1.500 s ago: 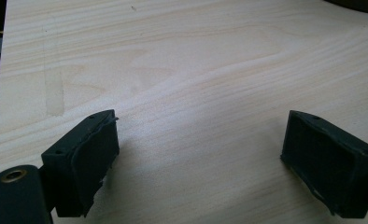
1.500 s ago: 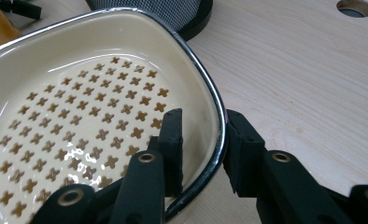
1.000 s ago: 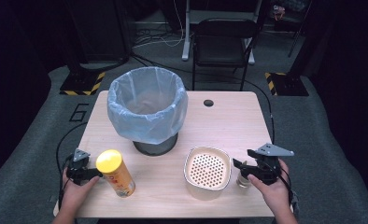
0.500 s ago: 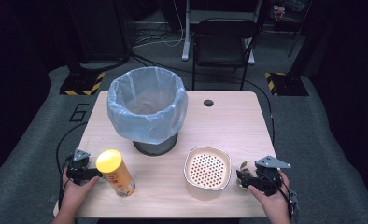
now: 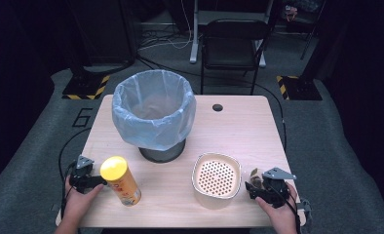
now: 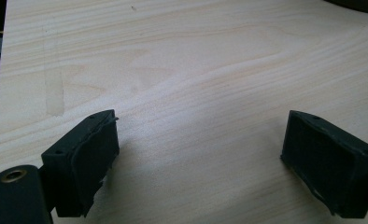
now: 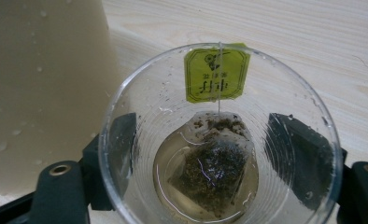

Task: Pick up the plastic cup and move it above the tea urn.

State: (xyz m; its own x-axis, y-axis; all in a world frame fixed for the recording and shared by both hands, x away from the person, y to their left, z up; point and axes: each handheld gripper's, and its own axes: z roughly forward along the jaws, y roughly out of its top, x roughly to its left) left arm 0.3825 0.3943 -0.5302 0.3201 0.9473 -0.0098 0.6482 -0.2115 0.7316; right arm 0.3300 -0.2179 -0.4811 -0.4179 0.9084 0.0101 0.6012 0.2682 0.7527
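A clear glass cup point(image 7: 163, 93) stands on the table next to a cream container point(image 5: 216, 178) with a perforated top. In it lie a wet teabag point(image 7: 210, 172) and a little pale liquid, and its green tag point(image 7: 216, 74) hangs on the far wall. My right gripper point(image 7: 201, 149) has one jaw on each side of the cup's lower part and looks shut on it. In the high view the right gripper point(image 5: 252, 187) is at the front right and the cup point(image 5: 255, 174) is just beyond it. My left gripper point(image 6: 201, 158) is open over bare wood, beside a yellow-lidded orange can point(image 5: 122, 183).
A bin lined with a pale blue bag point(image 5: 153, 114) stands at the back left of the wooden table point(image 5: 239, 126). The cream container's wall point(image 7: 42, 84) rises close on the cup's left. A cable hole point(image 5: 217, 107) and a black chair point(image 5: 234, 44) lie beyond.
My right gripper has come down and back toward the table's front edge, and its jaws now sit around the cup. The left gripper and the can have not moved.
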